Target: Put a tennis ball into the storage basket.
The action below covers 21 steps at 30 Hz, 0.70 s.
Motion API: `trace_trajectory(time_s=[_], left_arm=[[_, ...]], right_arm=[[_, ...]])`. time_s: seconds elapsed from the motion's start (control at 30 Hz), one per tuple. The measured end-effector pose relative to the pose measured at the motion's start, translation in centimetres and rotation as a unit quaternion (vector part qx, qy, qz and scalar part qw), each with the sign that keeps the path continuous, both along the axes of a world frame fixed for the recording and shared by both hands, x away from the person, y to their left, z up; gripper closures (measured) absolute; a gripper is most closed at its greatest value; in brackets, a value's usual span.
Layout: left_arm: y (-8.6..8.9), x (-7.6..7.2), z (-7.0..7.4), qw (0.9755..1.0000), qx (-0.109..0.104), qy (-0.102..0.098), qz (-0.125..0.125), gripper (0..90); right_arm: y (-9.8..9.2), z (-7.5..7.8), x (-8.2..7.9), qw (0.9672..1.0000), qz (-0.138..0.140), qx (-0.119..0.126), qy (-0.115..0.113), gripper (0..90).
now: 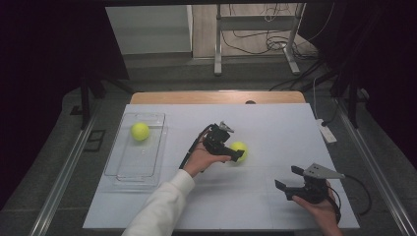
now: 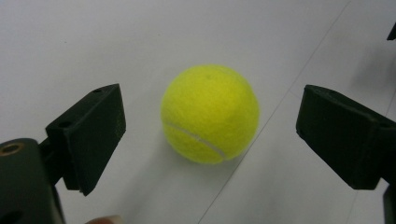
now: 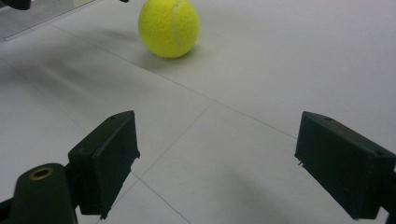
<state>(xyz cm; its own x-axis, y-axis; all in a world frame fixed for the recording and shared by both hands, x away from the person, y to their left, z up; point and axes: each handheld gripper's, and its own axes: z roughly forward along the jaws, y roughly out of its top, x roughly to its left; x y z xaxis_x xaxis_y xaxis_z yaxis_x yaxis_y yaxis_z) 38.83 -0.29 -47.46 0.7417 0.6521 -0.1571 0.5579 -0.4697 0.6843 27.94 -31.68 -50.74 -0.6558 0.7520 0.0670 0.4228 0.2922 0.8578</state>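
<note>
A yellow tennis ball [image 1: 239,151] rests on the white table surface [image 1: 275,128], roughly at the middle of the table in the high view, its pale seam curving across the lower face in the left gripper view [image 2: 209,113]. It lies directly ahead of the left gripper [image 1: 238,155], between the lines of the two black jaws but clear of both, with bare table visible on either side of it; the jaws stand wide apart and grip nothing. The left gripper is held by a hand [image 1: 202,161] whose white sleeve [image 1: 160,209] enters from the bottom edge of the high view. The same ball appears at the top of the right gripper view [image 3: 169,27], well apart from the right gripper [image 3: 217,163], casting a faint shadow toward a thin seam line in the table covering. The right gripper [image 1: 290,179], bearing a grey three-cornered plate [image 1: 322,171], sits near the table's near right corner in the person's other hand [image 1: 322,210]; its jaws are likewise spread wide with only bare table between them. A second tennis ball [image 1: 140,131] lies inside a clear plastic tray [image 1: 123,169] at the left side of the table, toward the tray's far end. A strip of wooden tabletop [image 1: 172,97] shows beyond the white covering.
</note>
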Motion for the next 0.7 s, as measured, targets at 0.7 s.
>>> trace_trajectory(time_s=[0.7], left_arm=[[-2.1, 1.5, -2.5, 0.9994, 0.020, 0.029, -0.003, 8.6]], right_arm=[[0.0, 0.0, 0.0, 1.0000, 0.001, 0.001, 0.000, 13.2]])
